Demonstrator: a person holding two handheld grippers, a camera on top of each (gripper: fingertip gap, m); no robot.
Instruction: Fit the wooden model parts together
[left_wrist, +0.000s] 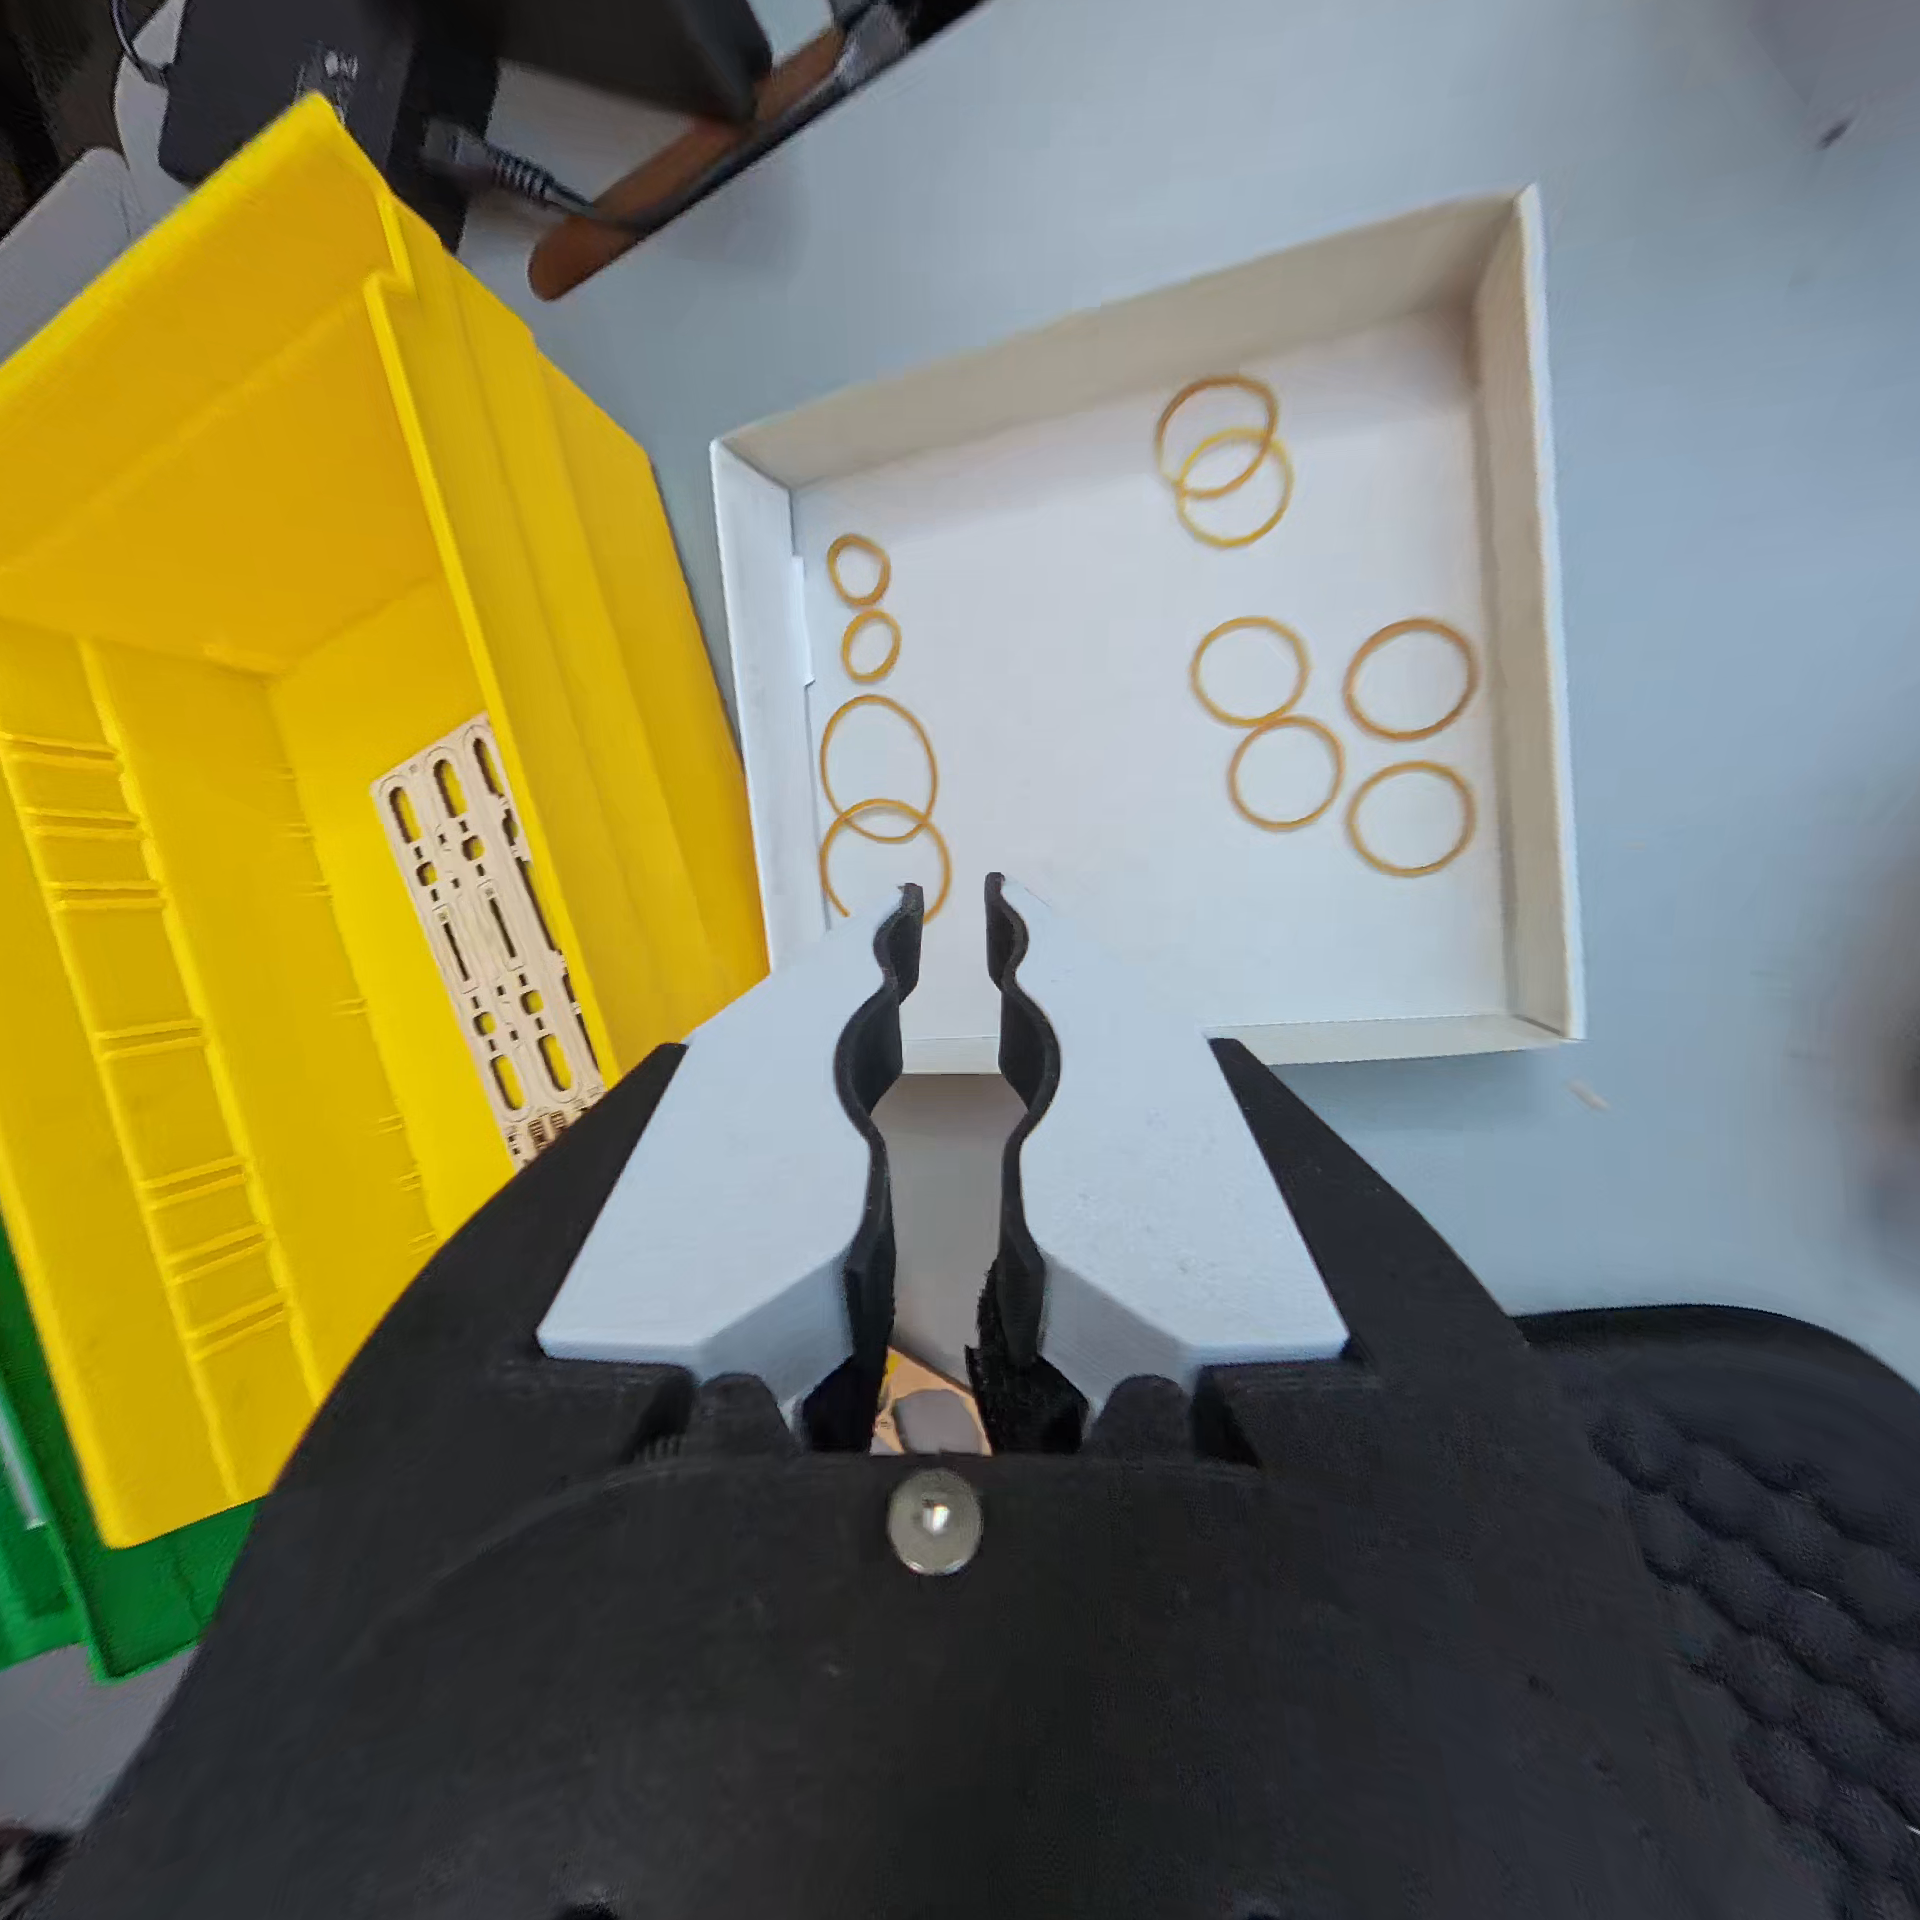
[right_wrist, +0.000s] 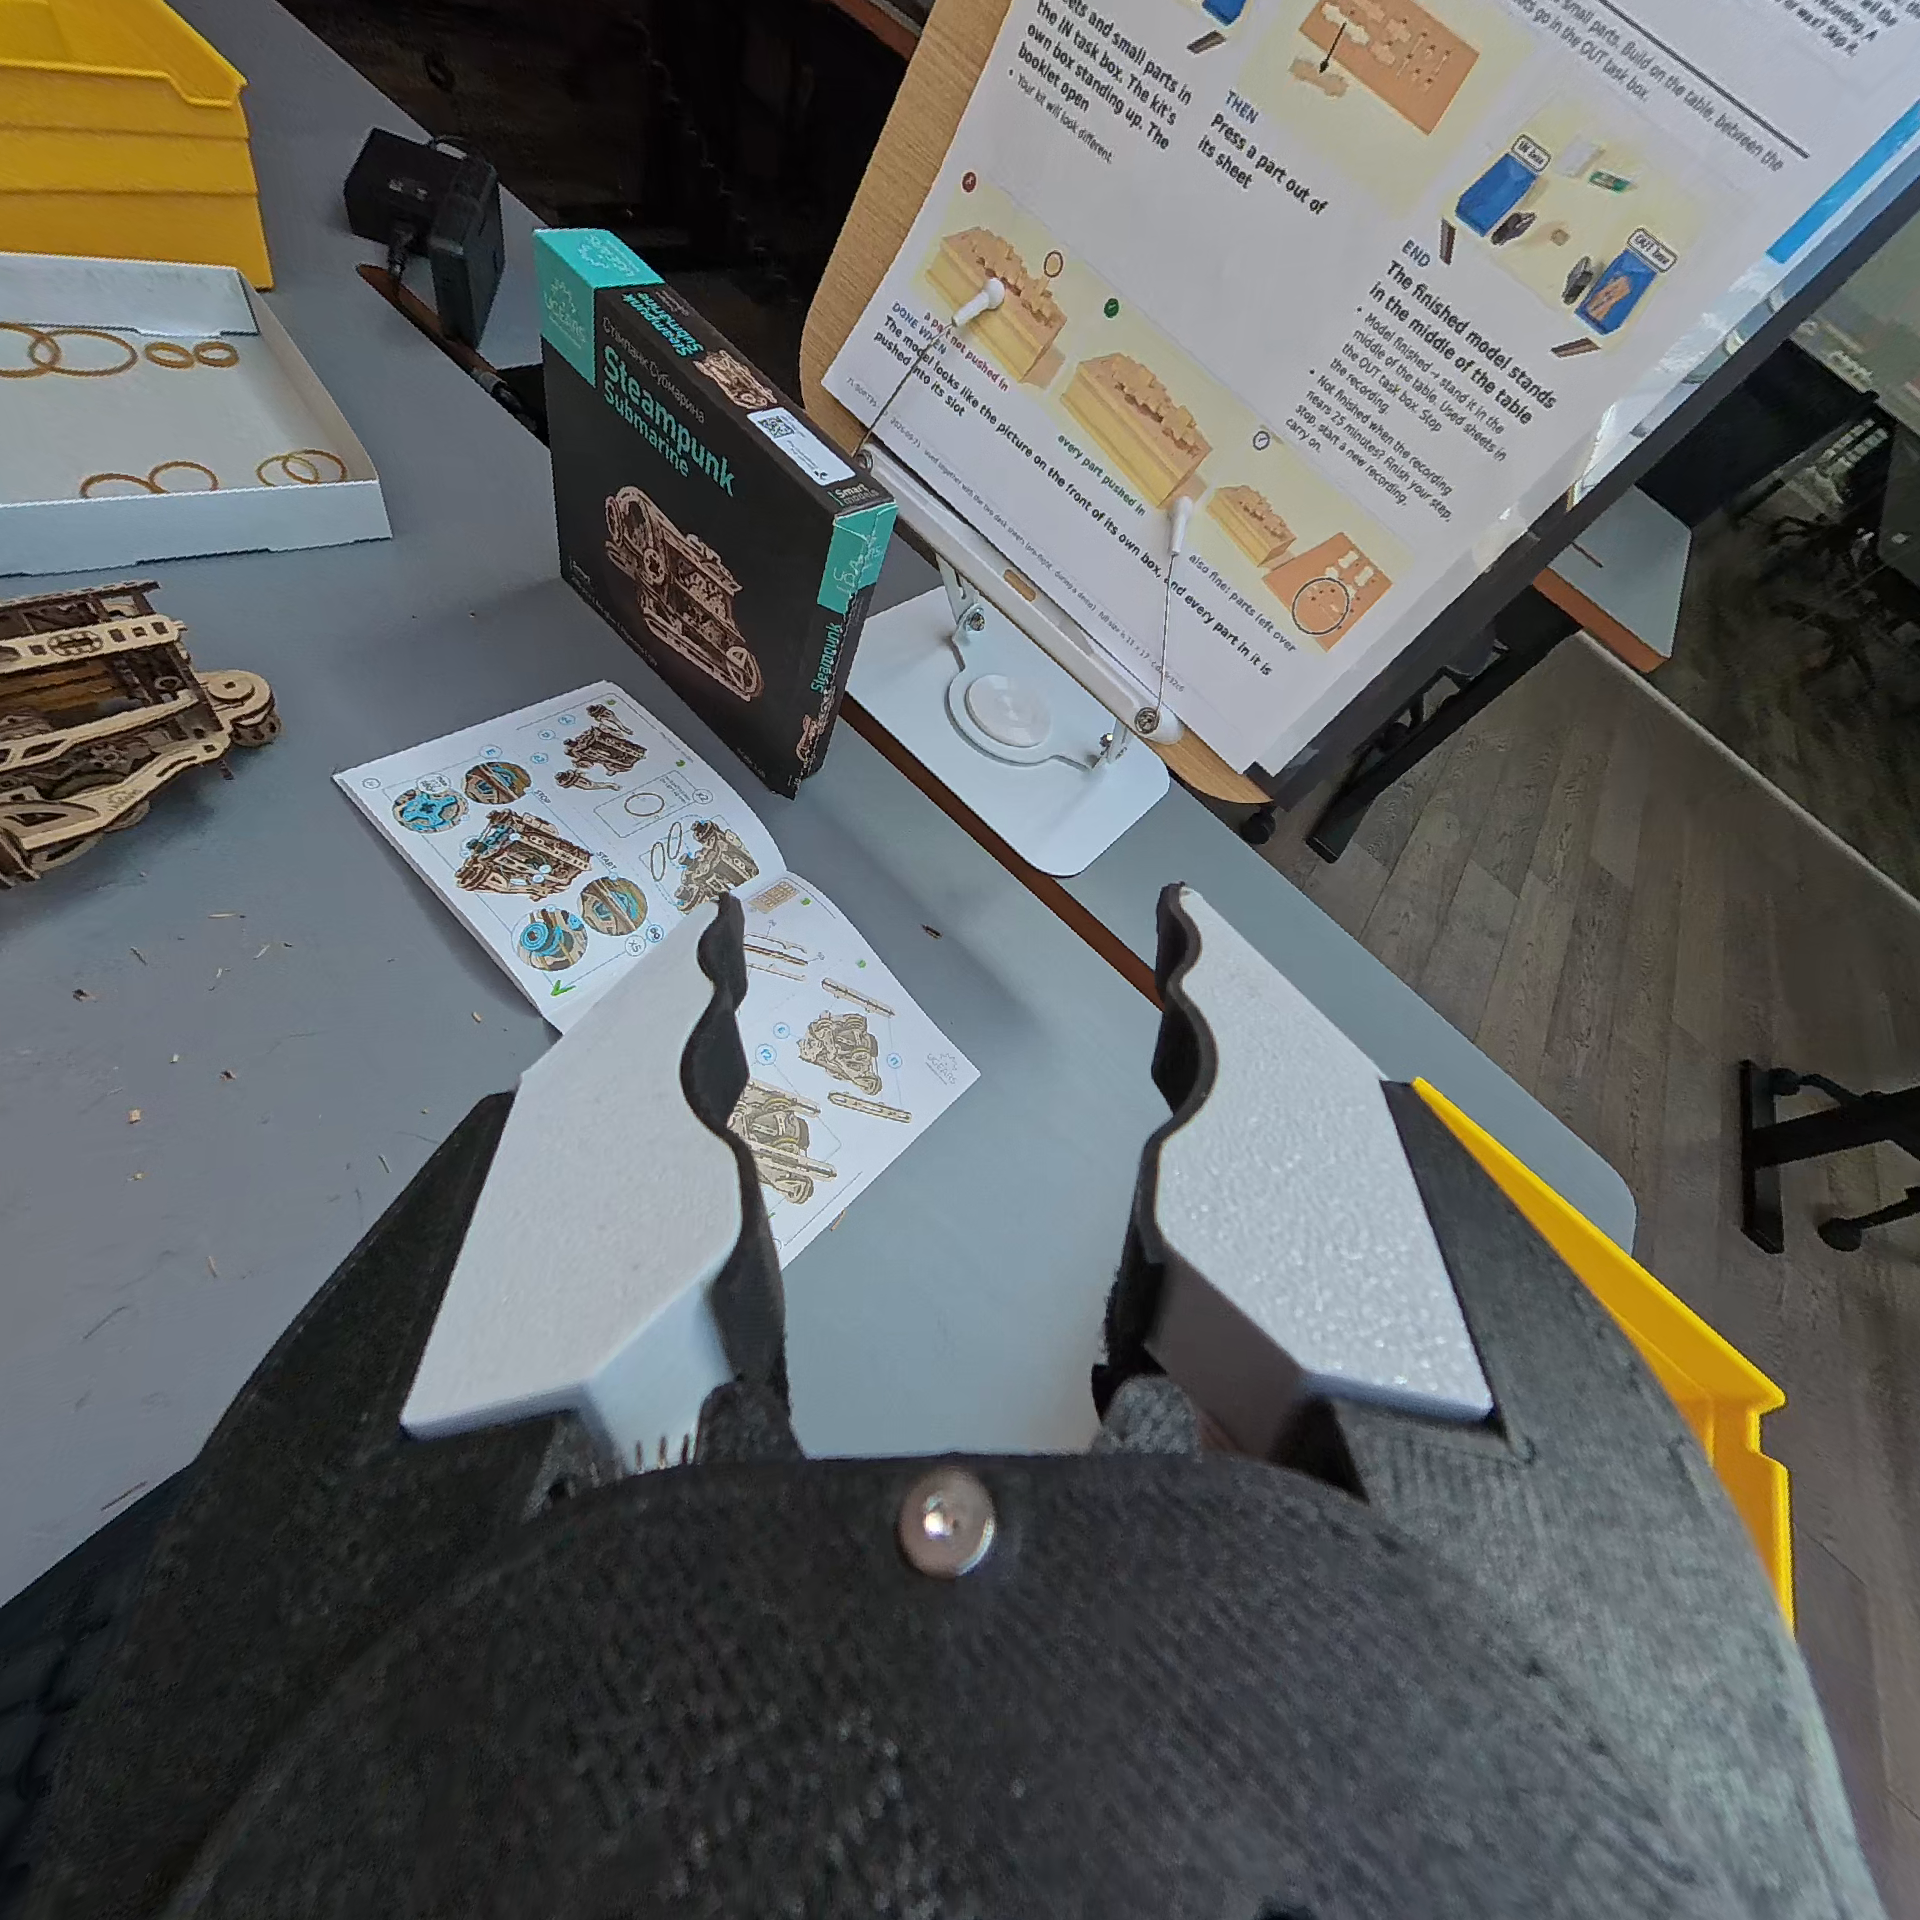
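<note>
Fingers first: my left gripper (left_wrist: 954, 894) has its wavy black pads (left_wrist: 902, 935) only a narrow gap apart, and nothing is between them. It hovers over the lower left corner of the shallow white cardboard tray (left_wrist: 1548, 623), where thin tan rubber bands (left_wrist: 1408, 677) lie spread out, I think so that each one can be picked singly. My right gripper (right_wrist: 951, 914) is wide open and also holds nothing; below it, in the centre of the frame, the open paper instruction booklet (right_wrist: 540, 810) lies flat on the grey table (right_wrist: 260, 1143), probably kept there for reading the next step.

Going outward, the pale laser-cut wooden sheet (left_wrist: 488, 935) with many emptied slots leans inside the yellow plastic bin (left_wrist: 260, 623) at the left of the left wrist view. The half-built light brown wooden model (right_wrist: 104, 717) rests at the left edge of the right wrist view, well apart from both grippers. The dark kit box with teal corners (right_wrist: 686, 499) stands upright behind the booklet, and a printed guide sheet on a white stand (right_wrist: 1195, 364) fills the upper right, tilted toward me. Small wood splinters (right_wrist: 135, 1117) lie on the table.
</note>
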